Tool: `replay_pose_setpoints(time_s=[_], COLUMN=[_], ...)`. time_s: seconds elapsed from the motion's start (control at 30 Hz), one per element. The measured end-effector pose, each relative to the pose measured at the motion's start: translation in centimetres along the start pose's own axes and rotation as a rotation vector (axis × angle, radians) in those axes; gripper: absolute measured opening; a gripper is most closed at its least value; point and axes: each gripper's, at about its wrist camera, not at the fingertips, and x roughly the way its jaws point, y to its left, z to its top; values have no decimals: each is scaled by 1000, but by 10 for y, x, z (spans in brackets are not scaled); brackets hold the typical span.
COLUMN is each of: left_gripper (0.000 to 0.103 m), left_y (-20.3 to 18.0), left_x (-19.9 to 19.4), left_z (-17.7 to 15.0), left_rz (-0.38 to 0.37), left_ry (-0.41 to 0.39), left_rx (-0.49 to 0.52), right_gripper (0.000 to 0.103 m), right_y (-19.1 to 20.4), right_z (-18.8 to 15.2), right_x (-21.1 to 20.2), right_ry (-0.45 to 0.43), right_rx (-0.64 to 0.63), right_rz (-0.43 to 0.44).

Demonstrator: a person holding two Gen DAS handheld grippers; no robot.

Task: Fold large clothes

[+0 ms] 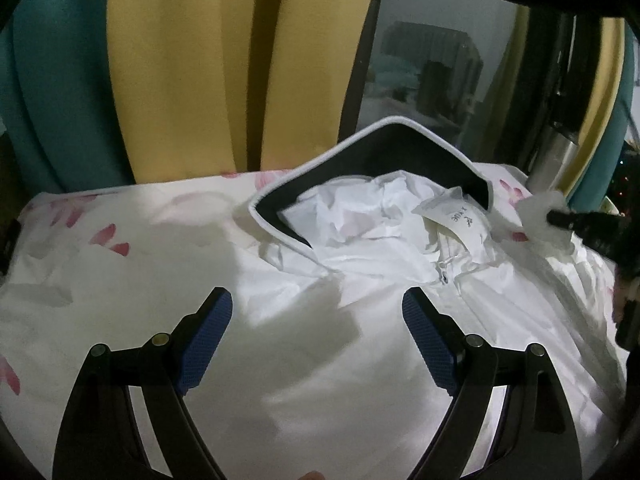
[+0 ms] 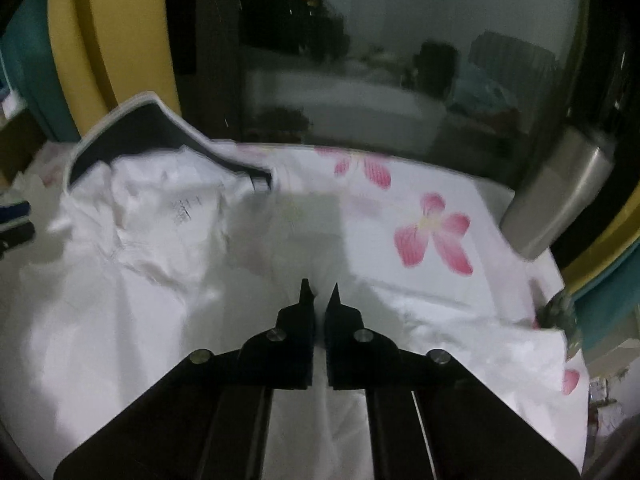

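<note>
Right now the white jacket (image 1: 360,280) lies spread face-up on the floral bedsheet (image 1: 80,248), hood (image 1: 360,168) toward the window, zip closed. My right gripper (image 2: 320,296) has its jaws pinched together on a tuft of the jacket's fabric near the shoulder; the left view shows cloth bunched at its tips. I judge that's the hold for a fold. My left gripper (image 1: 316,320) hangs over the opposite shoulder, jaws wide, holding nothing, probably lining up its own pinch.

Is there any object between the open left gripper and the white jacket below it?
Nothing visible stands between them. The left gripper hangs open directly over the white jacket, with only bare fabric and shadow between its blue pads.
</note>
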Motion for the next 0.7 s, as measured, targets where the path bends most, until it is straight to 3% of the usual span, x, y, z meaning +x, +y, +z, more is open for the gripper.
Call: replay_pose_setpoints(time_s=[0.37, 0.7], left_gripper=[89, 89], left_y=[41, 91], left_x=[-37, -68], left_z=[-1, -8], left_rz=[18, 53], left_ry=[-23, -52], left_rx=[-20, -77], right_gripper=[3, 3], right_y=[71, 155], right_z=[44, 59], right_x=[-56, -45], right_ry=[-149, -152], right_rx=[-67, -120], right_rz=[92, 200])
